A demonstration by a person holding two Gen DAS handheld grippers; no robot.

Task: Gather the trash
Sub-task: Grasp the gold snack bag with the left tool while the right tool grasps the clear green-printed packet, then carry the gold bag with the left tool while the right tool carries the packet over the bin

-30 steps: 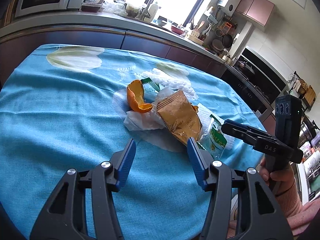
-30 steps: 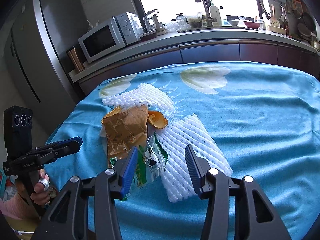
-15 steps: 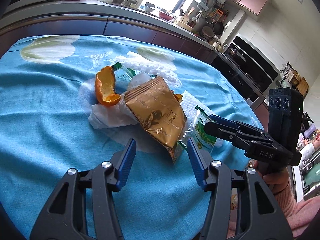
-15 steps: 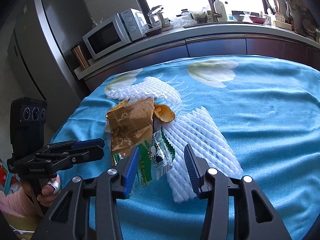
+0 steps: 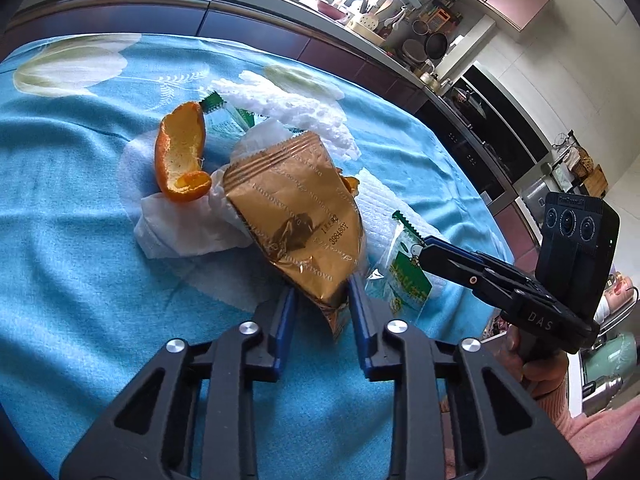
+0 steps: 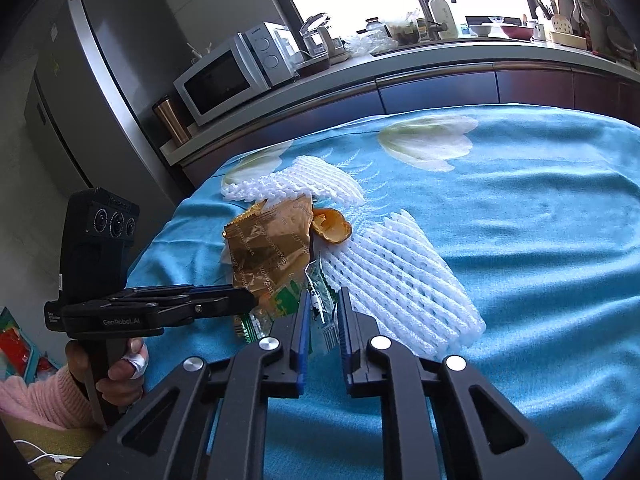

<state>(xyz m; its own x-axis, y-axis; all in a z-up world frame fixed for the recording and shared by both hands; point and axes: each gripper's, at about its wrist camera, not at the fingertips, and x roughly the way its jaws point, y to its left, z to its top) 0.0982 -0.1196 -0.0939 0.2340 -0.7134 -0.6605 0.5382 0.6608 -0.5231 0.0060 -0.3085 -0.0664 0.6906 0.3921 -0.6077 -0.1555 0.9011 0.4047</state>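
Note:
A pile of trash lies on the blue tablecloth [image 5: 80, 240]. It holds a gold snack wrapper [image 5: 296, 216], an orange peel [image 5: 180, 160], a white tissue [image 5: 180, 232], white foam fruit nets [image 6: 400, 272] and a green-and-clear wrapper [image 5: 404, 276]. My left gripper [image 5: 322, 292] has the gold wrapper's near corner between its blue pads, and its jaws are closing onto it. My right gripper [image 6: 324, 300] is closing on the green-and-clear wrapper [image 6: 320, 280], which stands crumpled between its pads. Each gripper shows in the other's view: the right gripper [image 5: 426, 250] and the left gripper [image 6: 248, 300].
A second green wrapper [image 5: 224, 108] pokes out behind the peel. A dark kitchen counter curves behind the table, with a microwave [image 6: 224, 80] and a fridge [image 6: 92, 80] at the left. The table's edge drops away near the hand [image 5: 536, 360] that holds the right gripper.
Both pairs of jaws have narrowed from wide open. The left gripper moved forward and down until the gold wrapper's corner sat between its pads. The right gripper stayed put and closed around the green wrapper.

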